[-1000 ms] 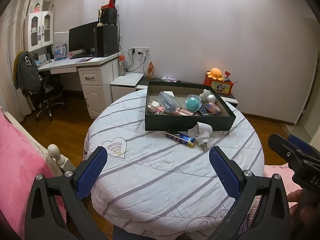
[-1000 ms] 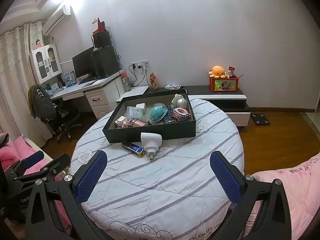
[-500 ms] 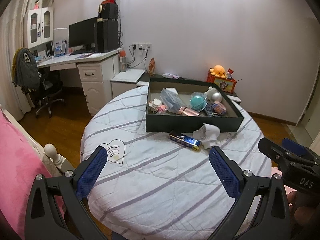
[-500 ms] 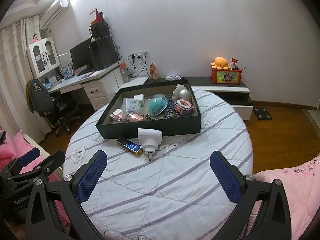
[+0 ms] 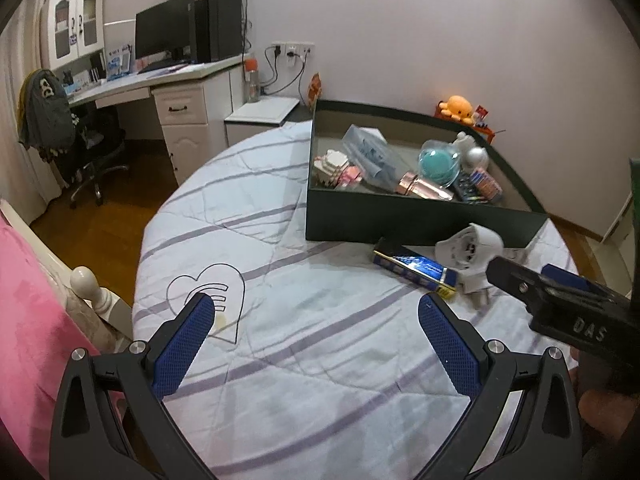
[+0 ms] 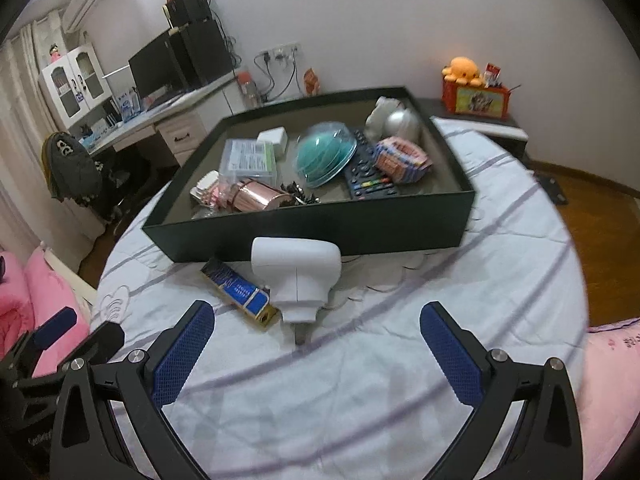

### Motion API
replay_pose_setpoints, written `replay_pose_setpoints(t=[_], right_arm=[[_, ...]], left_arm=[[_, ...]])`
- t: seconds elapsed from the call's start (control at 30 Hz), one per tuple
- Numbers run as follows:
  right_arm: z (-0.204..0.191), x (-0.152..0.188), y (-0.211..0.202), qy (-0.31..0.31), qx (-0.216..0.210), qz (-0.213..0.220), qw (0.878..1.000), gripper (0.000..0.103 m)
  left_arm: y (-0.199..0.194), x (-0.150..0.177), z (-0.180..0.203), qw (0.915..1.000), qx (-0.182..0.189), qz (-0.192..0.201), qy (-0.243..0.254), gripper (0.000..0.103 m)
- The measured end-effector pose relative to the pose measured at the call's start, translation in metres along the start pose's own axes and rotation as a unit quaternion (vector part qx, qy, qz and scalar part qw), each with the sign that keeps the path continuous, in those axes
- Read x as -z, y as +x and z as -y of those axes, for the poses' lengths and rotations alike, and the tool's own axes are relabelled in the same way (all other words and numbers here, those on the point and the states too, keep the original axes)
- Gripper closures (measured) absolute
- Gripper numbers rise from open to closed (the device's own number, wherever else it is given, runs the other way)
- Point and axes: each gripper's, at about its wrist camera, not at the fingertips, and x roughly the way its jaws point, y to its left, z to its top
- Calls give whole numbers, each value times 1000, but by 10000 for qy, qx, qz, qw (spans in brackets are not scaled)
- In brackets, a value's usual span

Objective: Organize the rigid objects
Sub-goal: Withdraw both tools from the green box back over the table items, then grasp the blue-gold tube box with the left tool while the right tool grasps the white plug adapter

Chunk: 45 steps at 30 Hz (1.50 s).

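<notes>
A dark green tray [image 6: 312, 232] [image 5: 420, 222] with several small items stands on the round striped table [image 6: 440, 280] [image 5: 280, 240]. In front of it lie a white plug adapter [image 6: 298, 276] [image 5: 470, 248] and a blue and gold box [image 6: 240, 294] [image 5: 414, 268], side by side. My right gripper [image 6: 316, 340] is open, low over the cloth, with the adapter just ahead between its fingers' line. My left gripper [image 5: 316, 330] is open and empty, further back and left of both objects. The right gripper also shows at the right edge of the left wrist view.
Inside the tray are a teal dome [image 6: 326, 154], a remote [image 6: 368, 178], a clear box [image 6: 250, 160], a rose-gold roll [image 6: 260, 196] and a silver ball [image 6: 402, 122]. A pink quilt [image 5: 28, 320] lies left. Beyond stand a desk [image 5: 160, 92] and chair [image 5: 60, 132].
Both grippers have moved forward and down toward the table. The adapter and blue box now sit much closer, the right gripper nearest them. Both stay open.
</notes>
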Motion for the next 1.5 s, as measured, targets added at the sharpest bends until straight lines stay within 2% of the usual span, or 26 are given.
replay_pose_setpoints(t=[0.13,0.2,0.37,0.43,0.6,0.87,1.07,1.23,1.33,1.43,1.47,1.5], right_arm=[[2,-8,25,51,-59,-137,9999,0],[2,-10,35,63,-88,-203,9997,5],[1,-10,54,-48,48,-356,9993,42],[0,-11,53,-123,-41,-328,9994,57],[0,-8,45,-285,-30,-285,9992,57],[22,-7,25,-251,272,-183,9991,57],[39,-8,25,-143,322,-207,9992,57],[48,-9,27,-72,299,-214,9993,57],[47,-8,28,-77,269,-209,9994,57],[48,-7,26,-62,225,-204,9995,57],[48,-7,26,-60,206,-203,9996,57],[48,-7,26,-62,198,-199,9996,57]], left_arm=[[15,0,-3,9999,-38,-142,-14,0],[21,0,-3,9998,-47,-191,-25,0],[31,-1,-1,9996,-40,-278,5,0],[34,-2,3,9995,-5,-303,27,0],[39,-4,17,9993,140,-332,86,0],[57,-14,45,9976,470,-501,57,0],[84,-19,65,9971,298,-691,104,0],[98,-21,70,9964,340,-761,146,0],[93,-20,69,9964,453,-684,193,14],[87,-19,59,9964,525,-645,191,35],[86,-19,55,9966,496,-634,195,47],[85,-19,51,9966,490,-631,185,56]])
